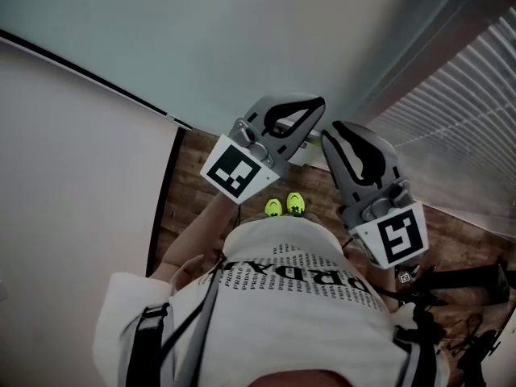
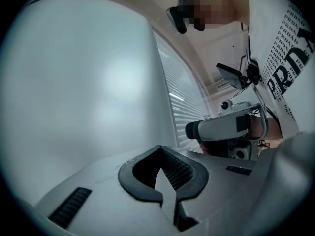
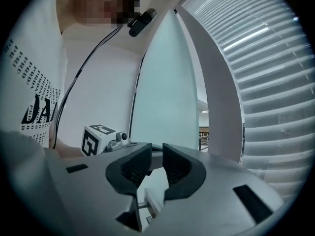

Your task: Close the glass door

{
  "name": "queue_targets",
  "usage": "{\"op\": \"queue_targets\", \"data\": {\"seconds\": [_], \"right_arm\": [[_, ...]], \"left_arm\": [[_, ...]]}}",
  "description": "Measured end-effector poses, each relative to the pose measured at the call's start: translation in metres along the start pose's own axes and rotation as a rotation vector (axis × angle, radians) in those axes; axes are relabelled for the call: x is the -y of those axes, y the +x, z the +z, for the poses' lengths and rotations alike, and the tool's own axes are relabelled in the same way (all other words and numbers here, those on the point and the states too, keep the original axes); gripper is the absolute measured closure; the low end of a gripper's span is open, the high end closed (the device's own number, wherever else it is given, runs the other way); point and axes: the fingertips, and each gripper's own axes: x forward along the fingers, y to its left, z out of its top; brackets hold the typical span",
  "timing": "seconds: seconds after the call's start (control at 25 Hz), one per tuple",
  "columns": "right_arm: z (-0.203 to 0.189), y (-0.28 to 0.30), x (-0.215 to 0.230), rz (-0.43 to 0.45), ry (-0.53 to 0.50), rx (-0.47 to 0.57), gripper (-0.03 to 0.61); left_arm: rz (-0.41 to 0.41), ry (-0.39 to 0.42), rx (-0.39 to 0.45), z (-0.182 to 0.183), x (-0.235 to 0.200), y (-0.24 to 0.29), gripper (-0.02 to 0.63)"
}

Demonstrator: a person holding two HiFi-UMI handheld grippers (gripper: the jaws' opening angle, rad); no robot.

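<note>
The left gripper's (image 2: 160, 149) jaws are shut tip to tip with nothing between them; the right gripper's (image 3: 157, 154) jaws stand a narrow gap apart, also empty; both are raised side by side just before the frosted glass door (image 1: 242, 39), contact unclear; slatted blinds (image 1: 459, 95) lie to its right; below, yellow shoes (image 1: 286, 206) stand on a wooden floor (image 1: 193, 176).

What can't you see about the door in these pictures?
- Handle on the glass door: none shows in any view.
- Whether the left gripper touches the glass: head view gives no depth; its own view shows only hazy pane.
- Door's bottom edge: head view, hidden behind the left gripper and right gripper.
</note>
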Motion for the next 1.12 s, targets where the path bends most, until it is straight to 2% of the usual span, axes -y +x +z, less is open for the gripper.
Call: {"op": "queue_targets", "data": {"seconds": [0.24, 0.36, 0.68, 1.12], "right_arm": [[0.002, 0.007, 0.007, -0.008, -0.015, 0.026, 0.521], [0.004, 0.010, 0.009, -0.025, -0.036, 0.024, 0.578], [0.001, 0.014, 0.010, -0.022, -0.055, -0.007, 0.580], [-0.005, 0.017, 0.011, -0.033, -0.066, -0.020, 0.580]], "left_arm": [[0.006, 0.017, 0.010, -0.003, -0.016, 0.016, 0.614], [0.011, 0.016, 0.021, -0.003, -0.023, 0.021, 0.614], [0.006, 0.066, 0.025, -0.005, -0.029, 0.029, 0.614], [0.001, 0.063, 0.026, -0.009, -0.028, 0.028, 0.614]]}}
